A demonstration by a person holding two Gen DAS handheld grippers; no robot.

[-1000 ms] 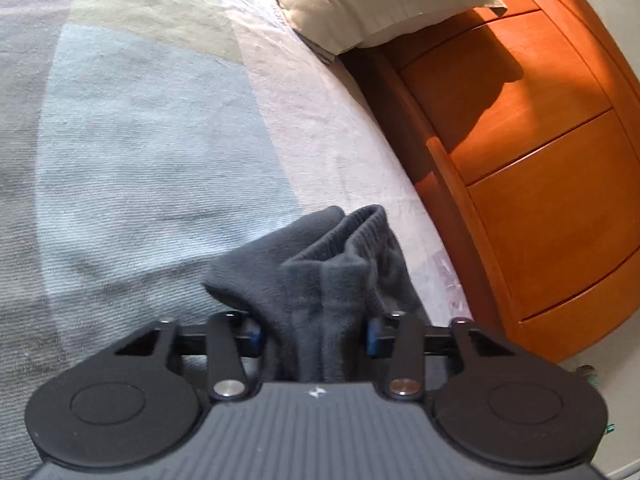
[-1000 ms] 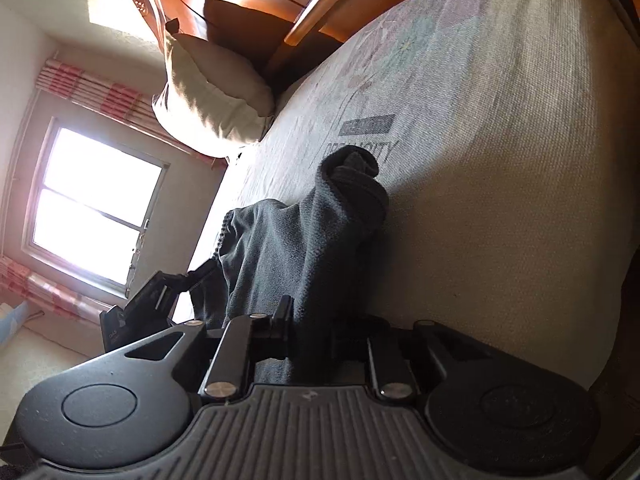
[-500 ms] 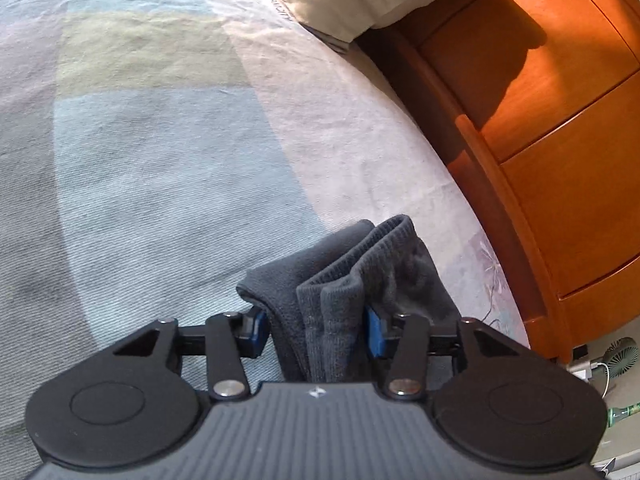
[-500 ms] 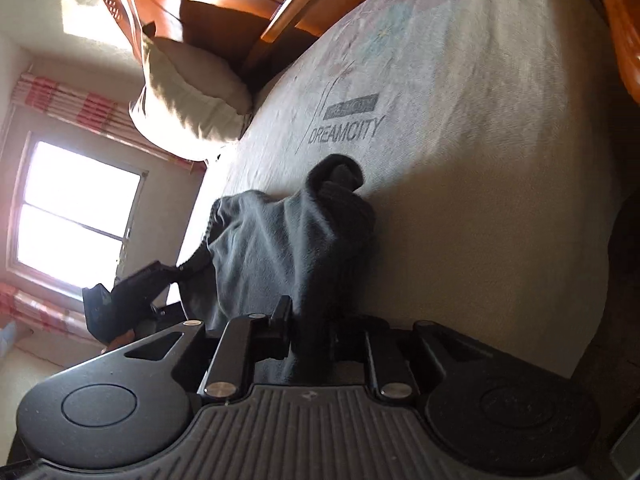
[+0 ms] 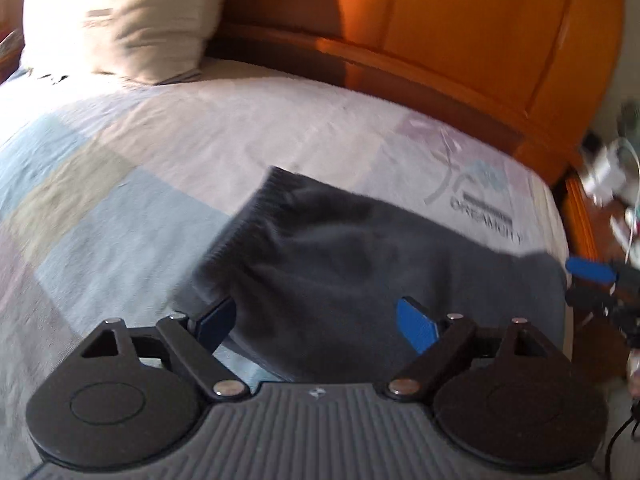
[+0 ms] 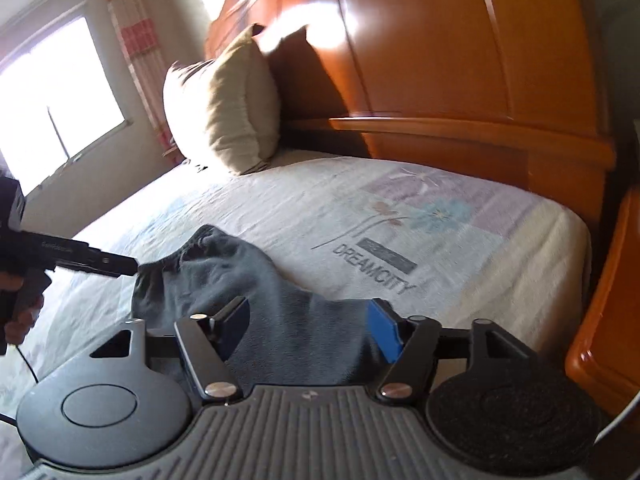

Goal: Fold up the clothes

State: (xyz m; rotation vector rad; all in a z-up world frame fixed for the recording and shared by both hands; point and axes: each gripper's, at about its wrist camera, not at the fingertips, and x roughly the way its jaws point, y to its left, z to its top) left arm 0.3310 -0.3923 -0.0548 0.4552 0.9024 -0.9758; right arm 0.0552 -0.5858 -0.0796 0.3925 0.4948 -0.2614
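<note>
With both claws just spread and empty, the grey garment [image 5: 360, 264] lies on the bed [image 5: 120, 208] with its long axis left-right: left claw [image 5: 316, 322] over its ribbed left end, right claw [image 6: 308, 330] at the other.

There is one bed [image 6: 280, 208]. On it lies one dark grey piece of clothing [image 6: 248, 276], toward 6 o'clock in both views. There is one pillow [image 6: 224, 108], up at 11 o'clock. There is one wooden headboard [image 6: 460, 60], up at 1 o'clock. There is one window [image 6: 52, 92], at 10 o'clock in the right wrist view. There are two hand-held grippers: the left hand-held gripper [image 5: 316, 324] and the right hand-held gripper [image 6: 308, 328]. Each has two blue pads [image 6: 382, 330]. One hand [image 6: 18, 312] shows at 9 o'clock.
</note>
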